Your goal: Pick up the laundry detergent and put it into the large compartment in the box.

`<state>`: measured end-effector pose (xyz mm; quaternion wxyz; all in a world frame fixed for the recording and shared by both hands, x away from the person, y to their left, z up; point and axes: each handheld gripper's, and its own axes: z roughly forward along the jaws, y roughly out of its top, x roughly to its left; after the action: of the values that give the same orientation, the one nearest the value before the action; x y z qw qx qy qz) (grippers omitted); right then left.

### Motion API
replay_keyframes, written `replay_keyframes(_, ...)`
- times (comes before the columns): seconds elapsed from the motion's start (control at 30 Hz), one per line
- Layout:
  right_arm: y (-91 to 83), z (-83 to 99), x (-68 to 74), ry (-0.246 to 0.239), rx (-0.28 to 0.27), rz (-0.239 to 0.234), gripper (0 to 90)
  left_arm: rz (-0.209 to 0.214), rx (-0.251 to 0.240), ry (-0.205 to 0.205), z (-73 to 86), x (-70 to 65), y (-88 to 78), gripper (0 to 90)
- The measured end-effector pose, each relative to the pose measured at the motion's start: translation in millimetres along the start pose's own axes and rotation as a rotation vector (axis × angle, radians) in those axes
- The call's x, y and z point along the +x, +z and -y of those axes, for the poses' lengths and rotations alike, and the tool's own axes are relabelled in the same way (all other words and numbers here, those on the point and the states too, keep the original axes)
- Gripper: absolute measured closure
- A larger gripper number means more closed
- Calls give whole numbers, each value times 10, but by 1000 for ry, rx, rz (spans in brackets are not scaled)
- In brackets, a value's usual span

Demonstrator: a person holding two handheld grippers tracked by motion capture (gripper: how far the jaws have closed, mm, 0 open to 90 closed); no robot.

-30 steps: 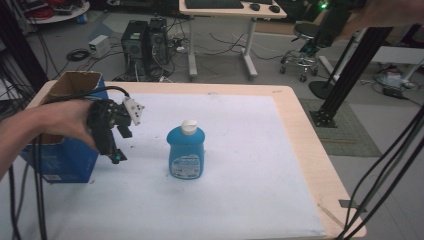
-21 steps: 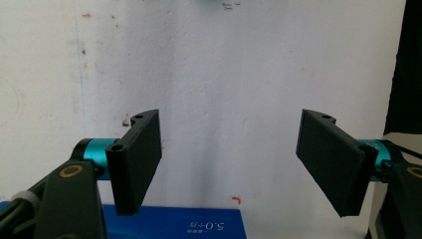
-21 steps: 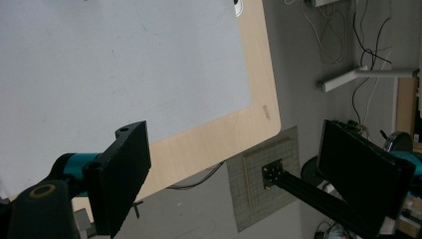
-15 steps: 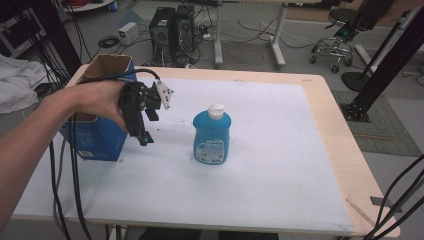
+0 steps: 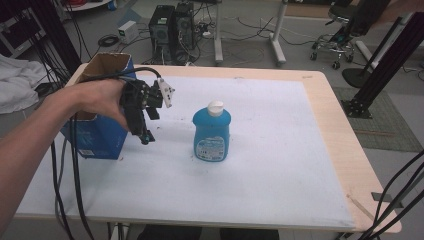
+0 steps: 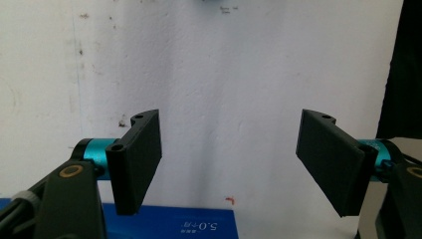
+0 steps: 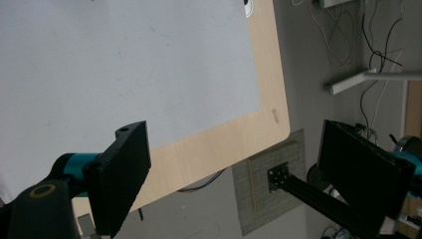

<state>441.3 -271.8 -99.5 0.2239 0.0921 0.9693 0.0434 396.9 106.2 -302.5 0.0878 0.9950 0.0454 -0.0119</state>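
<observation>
Bottle point(image 5: 212, 131) stands upright near the middle of the white mat point(image 5: 280, 165), blue, with its white cap on; whether it is full I cannot tell through the coloured plastic. It is tall and narrow at the base, so a sideways knock from a jaw, or a grip taken too high, could tip it over. The left gripper point(image 5: 145, 136) hangs just to its left with jaws pointing down, open and empty, clear of the bottle. Behind that hand sits a blue box point(image 5: 100, 132) with its top flaps open; its inside is hidden from here. The trailing cables could snag on a flap. The right gripper point(image 7: 234, 174) is also open with nothing between its jaws, looking down past the table point(image 7: 224, 144) corner to the floor.
</observation>
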Motion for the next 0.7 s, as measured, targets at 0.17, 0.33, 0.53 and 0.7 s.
replay_keyframes(0.17, -52, 40, 30, 1, -14, 5, 128, 2, -81, -24, -29, -5, -24, 262)
replay_keyframes(0.33, -65, 62, 40, 1, -11, 7, 128, 11, -123, -28, -67, -3, -3, 262)
replay_keyframes(0.53, -61, 100, 47, 5, -8, 8, 128, 20, -157, -33, -127, 34, 58, 262)
replay_keyframes(0.7, -53, 139, 39, 10, -5, 6, 128, 26, -202, -32, -187, 47, 84, 261)
